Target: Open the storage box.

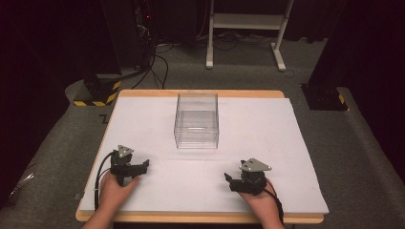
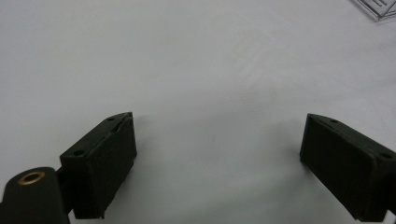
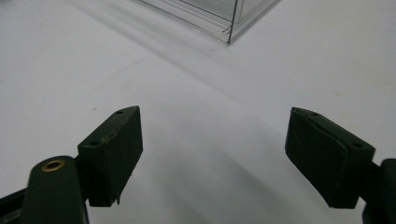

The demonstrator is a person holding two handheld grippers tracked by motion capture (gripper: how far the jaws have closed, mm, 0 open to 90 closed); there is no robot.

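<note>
The clear plastic box [image 1: 196,120] stands mid-table [image 1: 267,181], well ahead of the left gripper [image 1: 144,164] and right gripper [image 1: 228,178], both wide open and empty. It looks light, stiff, slippery; best pinched by a wall's rim.

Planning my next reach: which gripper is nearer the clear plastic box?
Right, narrowly. The right gripper sits near-right of the clear plastic box; the left gripper sits near-left, slightly farther. Both are open and apart from it.

- Clear plastic box [image 1: 196,120]: open-topped, rectangular, upright and empty, standing at the middle of the white table top [image 1: 267,143], toward its far edge.
</note>
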